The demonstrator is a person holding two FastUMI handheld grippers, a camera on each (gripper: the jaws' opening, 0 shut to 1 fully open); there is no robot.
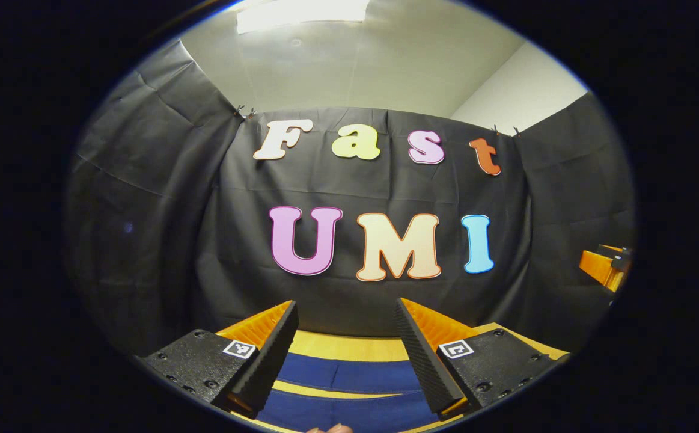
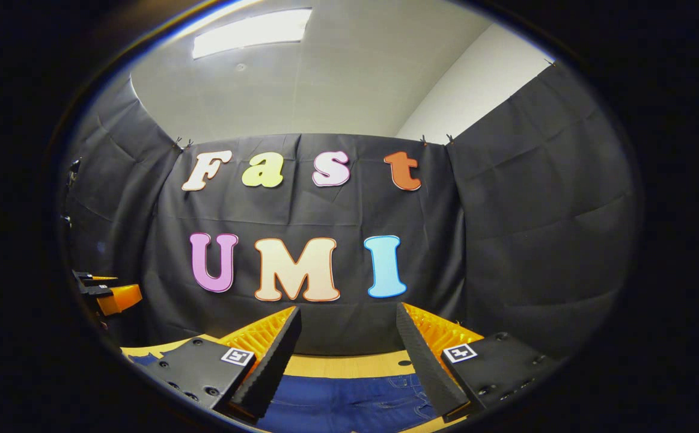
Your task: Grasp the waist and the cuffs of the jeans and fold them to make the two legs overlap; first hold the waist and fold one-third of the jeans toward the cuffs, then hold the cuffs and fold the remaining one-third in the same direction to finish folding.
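Note:
Blue jeans (image 1: 349, 376) lie flat on a yellow wooden table (image 1: 349, 347), seen low between my left gripper's fingers; two leg strips show with a thin gap of table between them. My left gripper (image 1: 347, 349) is open above them, holding nothing. In the right gripper view the jeans (image 2: 349, 403) show stitched seams, likely the waist part. My right gripper (image 2: 348, 355) hovers open over that end, empty. The right gripper (image 1: 606, 266) appears at the far right of the left gripper view, and the left gripper (image 2: 106, 291) at the far left of the right gripper view.
The table's far edge (image 2: 349, 364) meets the black cloth wall (image 2: 301, 210) close behind the jeans. A fingertip (image 1: 331, 429) peeks in at the bottom of the left gripper view. The cloth wall (image 1: 145, 210) wraps round both sides.

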